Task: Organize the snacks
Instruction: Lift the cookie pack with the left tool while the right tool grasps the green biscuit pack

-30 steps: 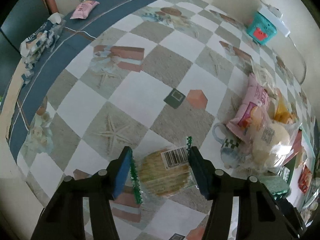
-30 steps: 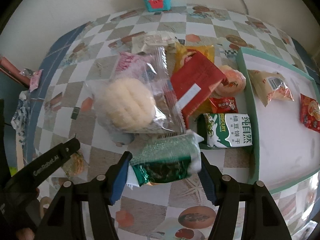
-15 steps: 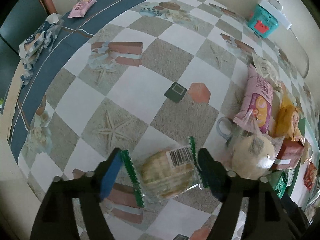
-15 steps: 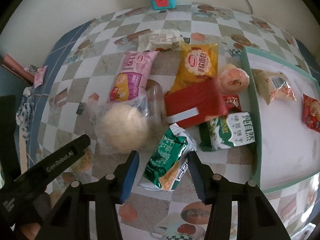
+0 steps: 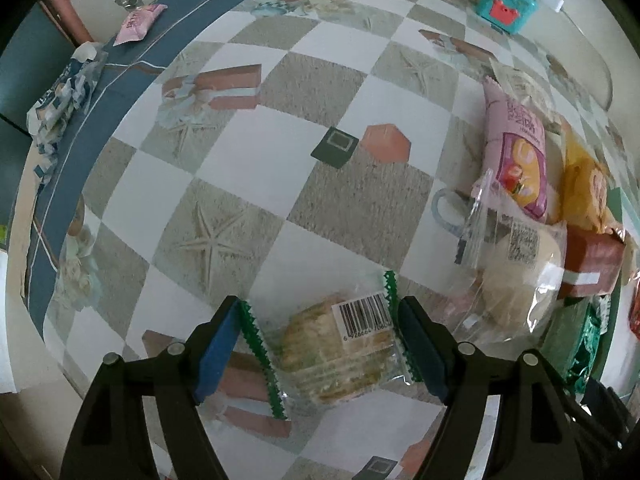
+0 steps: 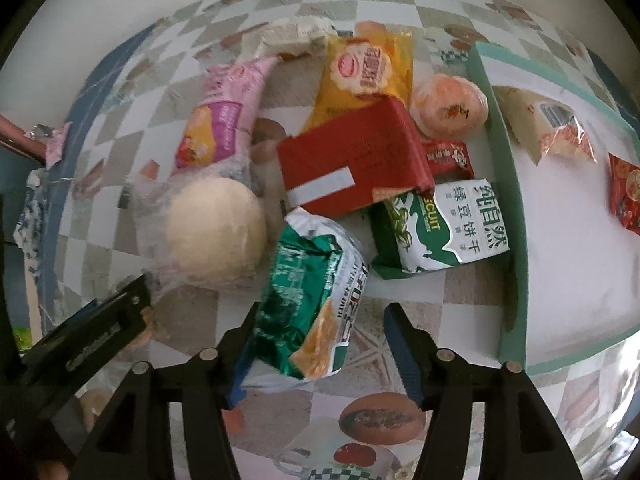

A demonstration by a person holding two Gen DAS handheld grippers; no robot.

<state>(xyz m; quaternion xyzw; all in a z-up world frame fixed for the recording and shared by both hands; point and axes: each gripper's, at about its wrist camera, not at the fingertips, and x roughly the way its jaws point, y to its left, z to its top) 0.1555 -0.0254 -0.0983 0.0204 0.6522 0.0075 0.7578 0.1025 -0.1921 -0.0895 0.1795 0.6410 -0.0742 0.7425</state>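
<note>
In the left wrist view my left gripper (image 5: 320, 344) is open around a clear-wrapped round cracker pack (image 5: 336, 350) with green crimped ends, lying on the checked tablecloth. In the right wrist view my right gripper (image 6: 320, 344) is open; a green foil snack bag (image 6: 308, 304) lies on the table between its fingers, nearer the left finger. A wrapped pale bun (image 6: 216, 228), a red box (image 6: 352, 160), a green biscuit pack (image 6: 444, 228), pink (image 6: 224, 120) and yellow (image 6: 368, 68) bags lie in a pile beyond it.
A green-rimmed white tray (image 6: 508, 184) stands at the right with a clear-wrapped snack (image 6: 552, 124) and a red packet (image 6: 626, 196) in it. A teal toy box (image 5: 506, 0) sits by the far wall. A pink candy (image 5: 138, 26) lies at the table's far left edge.
Both grippers have opened. The left let go of the cracker pack; the right set the green foil bag down on the table. The bun and red box settled into the pile.
</note>
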